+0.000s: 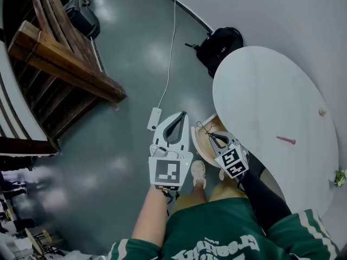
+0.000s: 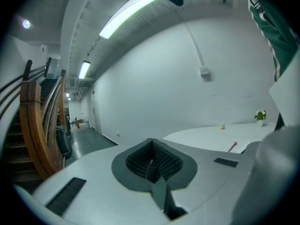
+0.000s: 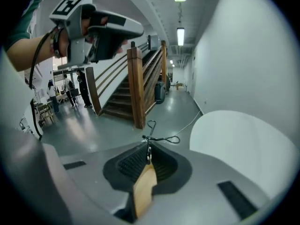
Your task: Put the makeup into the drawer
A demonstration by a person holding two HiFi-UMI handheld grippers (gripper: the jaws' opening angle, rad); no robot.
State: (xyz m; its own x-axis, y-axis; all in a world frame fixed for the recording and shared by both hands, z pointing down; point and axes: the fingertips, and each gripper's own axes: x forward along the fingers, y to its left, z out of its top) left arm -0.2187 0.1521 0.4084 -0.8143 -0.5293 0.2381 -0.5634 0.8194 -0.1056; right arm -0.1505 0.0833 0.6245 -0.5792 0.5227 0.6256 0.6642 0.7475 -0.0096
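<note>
A slim pink makeup item (image 1: 286,140) lies on the round white table (image 1: 271,91); it shows in the left gripper view too as a pink stick (image 2: 232,146). My left gripper (image 1: 182,114) hangs over the grey floor left of the table, jaws together with nothing in them (image 2: 151,163). My right gripper (image 1: 210,136) is by the table's near edge, above a light wooden piece (image 1: 205,140). Its jaws are shut, and a thin black wire loop (image 3: 157,138) sticks out from their tips. Wood colour shows through the slit between the fingers.
A black backpack (image 1: 219,46) sits on the floor by the table's far edge. A white cable with a power strip (image 1: 154,118) crosses the floor. A wooden staircase (image 1: 59,58) stands at the left. A small beige object (image 1: 322,111) and a plant (image 1: 340,177) are on the table.
</note>
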